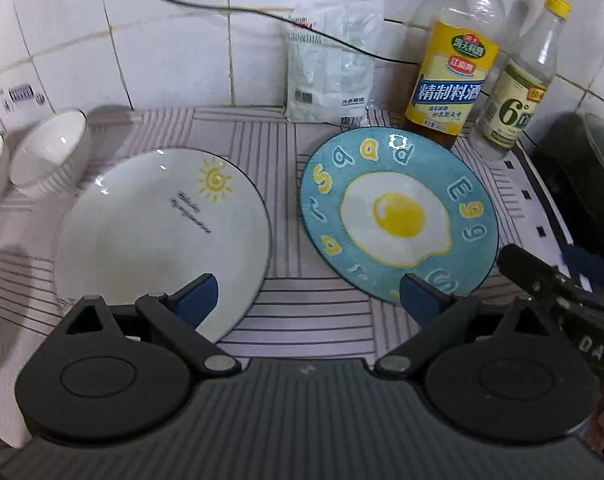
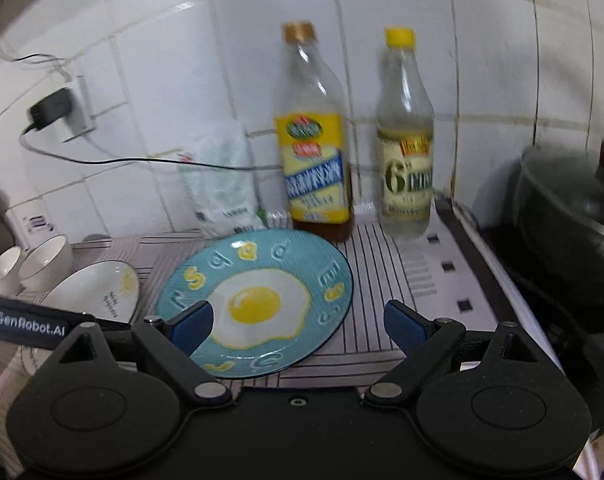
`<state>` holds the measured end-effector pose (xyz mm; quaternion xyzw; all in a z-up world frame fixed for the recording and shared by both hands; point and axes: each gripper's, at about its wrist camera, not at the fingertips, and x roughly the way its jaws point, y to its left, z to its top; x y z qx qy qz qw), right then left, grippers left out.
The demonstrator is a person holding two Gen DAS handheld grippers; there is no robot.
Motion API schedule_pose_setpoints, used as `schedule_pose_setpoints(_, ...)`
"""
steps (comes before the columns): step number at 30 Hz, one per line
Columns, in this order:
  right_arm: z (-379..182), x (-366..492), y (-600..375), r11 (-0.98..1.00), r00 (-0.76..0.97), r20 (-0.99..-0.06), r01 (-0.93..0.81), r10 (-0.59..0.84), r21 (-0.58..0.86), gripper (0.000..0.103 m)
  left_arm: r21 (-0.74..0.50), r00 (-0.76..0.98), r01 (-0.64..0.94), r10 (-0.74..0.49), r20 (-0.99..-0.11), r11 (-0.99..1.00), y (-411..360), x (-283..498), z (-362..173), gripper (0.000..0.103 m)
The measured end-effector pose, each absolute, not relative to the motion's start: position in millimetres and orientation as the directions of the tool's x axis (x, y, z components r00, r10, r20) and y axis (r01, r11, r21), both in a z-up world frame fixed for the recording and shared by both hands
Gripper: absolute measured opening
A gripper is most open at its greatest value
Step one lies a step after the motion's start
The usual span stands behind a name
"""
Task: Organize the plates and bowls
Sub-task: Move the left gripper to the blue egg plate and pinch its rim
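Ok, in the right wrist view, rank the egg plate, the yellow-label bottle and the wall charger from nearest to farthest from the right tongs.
1. Egg plate, just ahead, under the left finger.
2. Yellow-label bottle, behind the plate at the wall.
3. Wall charger, far left, up on the tiles.

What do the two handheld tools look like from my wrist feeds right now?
Both match: a ribbed dark grey body, two round black pivot housings, black link arms with silver pins, and blue-padded fingers. The left tool shows up in the right wrist view with a white "GenRobot.AI" marking; the right tool shows white letters "DAS" in the left wrist view.
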<state>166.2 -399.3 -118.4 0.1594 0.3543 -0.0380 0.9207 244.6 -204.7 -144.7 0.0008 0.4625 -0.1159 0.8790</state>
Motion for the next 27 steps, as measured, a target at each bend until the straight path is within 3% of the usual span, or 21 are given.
schedule_pose_setpoints(8,-159.7,197.2,-429.5,0.826,0.669,-0.729,0.321,0.148,0.462,0.080,-0.173,0.482,0.134,-0.217,-0.849,0.976,-214.0,265.7,-162.8,0.096)
schedule_pose_setpoints(14,-181.8,210.8,-441.1,0.792,0.625,-0.762,0.375,0.167,0.481,0.072,-0.218,0.422,0.139,-0.257,-0.869,0.966,-220.5,271.9,-167.8,0.090)
schedule_pose_setpoints(15,-184.2,212.7,-442.1,0.792,0.622,-0.766,0.379,0.166,0.479,0.071,-0.226,0.415,0.138,-0.263,-0.871,0.964,-221.4,272.4,-169.0,0.087)
schedule_pose_setpoints(17,-182.6,215.0,-440.2,0.810,0.617,-0.774,0.376,0.142,0.449,0.067,-0.231,0.396,0.129,-0.264,-0.880,0.964,-223.1,274.9,-172.4,0.068)
schedule_pose_setpoints(19,-180.8,217.6,-440.6,0.818,0.620,-0.768,0.354,0.159,0.455,0.063,-0.247,0.363,0.115,-0.272,-0.891,0.962,-224.3,278.5,-178.0,0.066)
schedule_pose_setpoints(27,-188.7,226.5,-441.2,0.822,0.610,-0.778,0.359,0.151,0.441,0.062,-0.286,0.349,0.084,-0.298,-0.888,0.954,-225.0,288.4,-184.8,0.049)
